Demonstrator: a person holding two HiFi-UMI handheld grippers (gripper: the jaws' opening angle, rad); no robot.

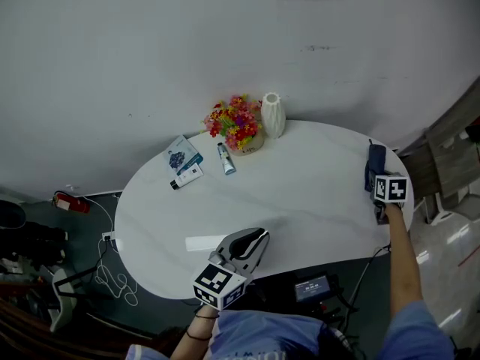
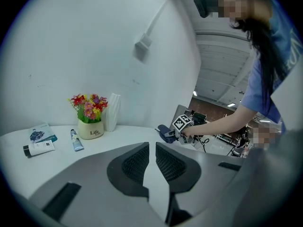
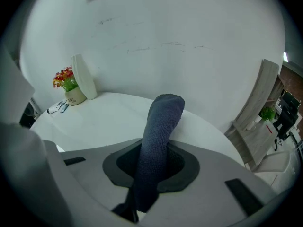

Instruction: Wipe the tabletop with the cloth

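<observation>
A: Where is the cloth [image 3: 160, 126] now?

B: Clamped in the right tongs [image 3: 151, 161]. The dark fabric fills the gap between the jaws and sticks out past them in a thick roll. In the head view it sits at the far right rim of the table [image 1: 315, 178]. I cannot tell if it is pressing on the top yet.

A: And the other hand?

B: The left tongs [image 2: 152, 162] have their jaws together with nothing between them. They hover at the near edge, a little left of centre.

A: So how would you wipe well from here?

B: I would tip the right tongs down so the roll lies flat on the surface, not just its tip. Then I would draw it leftward in overlapping passes, with steady light pressure. The roll looks soft, so pushing it end-on would probably just buckle it.

A: Anything in the way?

B: The flower pot [image 1: 238, 127] and white vase [image 1: 272, 115] stand at the far edge. A tube [image 1: 226, 158] and two small packets [image 1: 182, 158] lie just left of them. The passes should stop short of those, or the left tongs could lift them aside. The vase looks tall and easy to tip over.
</observation>
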